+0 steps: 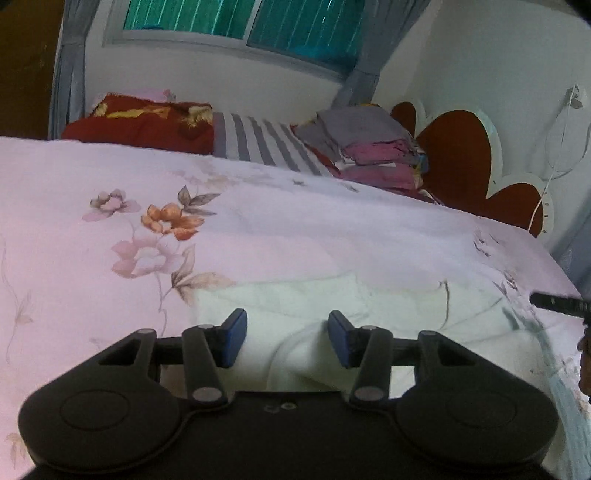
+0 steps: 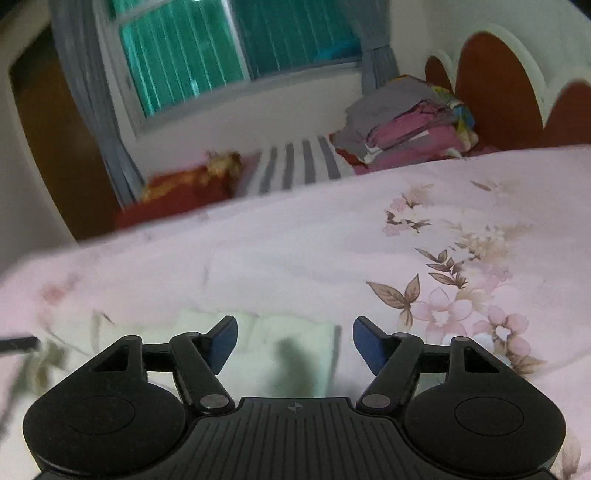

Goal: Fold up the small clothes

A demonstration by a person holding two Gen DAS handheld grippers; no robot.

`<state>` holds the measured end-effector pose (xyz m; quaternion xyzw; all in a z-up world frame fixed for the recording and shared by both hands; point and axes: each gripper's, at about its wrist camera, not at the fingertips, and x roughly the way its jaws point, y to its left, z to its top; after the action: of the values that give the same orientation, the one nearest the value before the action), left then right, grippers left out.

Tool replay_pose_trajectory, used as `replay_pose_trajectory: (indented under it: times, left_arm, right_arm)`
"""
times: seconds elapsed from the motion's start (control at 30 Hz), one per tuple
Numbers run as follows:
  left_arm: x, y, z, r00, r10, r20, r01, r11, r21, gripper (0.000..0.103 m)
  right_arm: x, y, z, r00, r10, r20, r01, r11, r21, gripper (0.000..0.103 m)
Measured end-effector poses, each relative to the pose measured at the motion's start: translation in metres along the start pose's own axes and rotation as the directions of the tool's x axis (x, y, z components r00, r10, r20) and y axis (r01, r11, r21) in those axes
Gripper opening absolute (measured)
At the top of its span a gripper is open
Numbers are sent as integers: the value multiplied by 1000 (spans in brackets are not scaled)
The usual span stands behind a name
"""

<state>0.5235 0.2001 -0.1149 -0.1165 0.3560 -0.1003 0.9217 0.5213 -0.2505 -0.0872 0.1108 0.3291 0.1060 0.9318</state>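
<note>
A small white garment (image 1: 295,306) lies rumpled on the pink floral bedspread (image 1: 277,236), just ahead of my left gripper (image 1: 287,338). The left gripper is open and empty, its blue pads (image 1: 234,338) hovering over the garment's near part. In the right wrist view the same white garment (image 2: 291,343) lies flat under my right gripper (image 2: 294,345), which is open and empty, its blue pads (image 2: 221,345) just above the cloth. The right gripper's tip shows at the right edge of the left wrist view (image 1: 557,304).
A pile of folded pink and grey clothes (image 1: 373,151) sits at the head of the bed beside a striped pillow (image 1: 266,144) and a red blanket (image 1: 147,125). A red and white headboard (image 1: 461,158) stands on the right. A window with curtains (image 1: 240,22) is behind.
</note>
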Motion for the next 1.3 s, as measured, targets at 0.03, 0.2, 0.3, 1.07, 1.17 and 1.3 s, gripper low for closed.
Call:
replay_pose_trajectory:
  times: [0.03,0.2,0.3,1.07,1.17,1.3]
  left_arm:
    - [-4,-2,-2,1000,-5,0,5,1000,12,47]
    - [-32,-13,-24,1000,-21,14,20,996,88,47]
    - [-17,-24,-30,1000,-17,-26,21,990,143,47]
    - [26,-6,-6,1000,-5,6,5,999,-47,8]
    - [32,-6,-8,998,59,-11,-59,998,-25,12]
    - [21,-13,-3,978,208,29,-208,978,-20,65]
  right_arm:
    - [-7,-2,-2,1000,-4,-7,3,999,-33,70]
    - [-45,-11,-38,995,31,-91,-49,977,-207,70]
    - [-46,3,-53,988,52,-147,-96,945,-313,70]
    - [38,25,-16,988,40,-148,-67,981,-184,2]
    - [33,27,-20,995,-26,-99,4,976,-216,2]
    - [41,32,-23,988,-104,-115,71,962,-265,3]
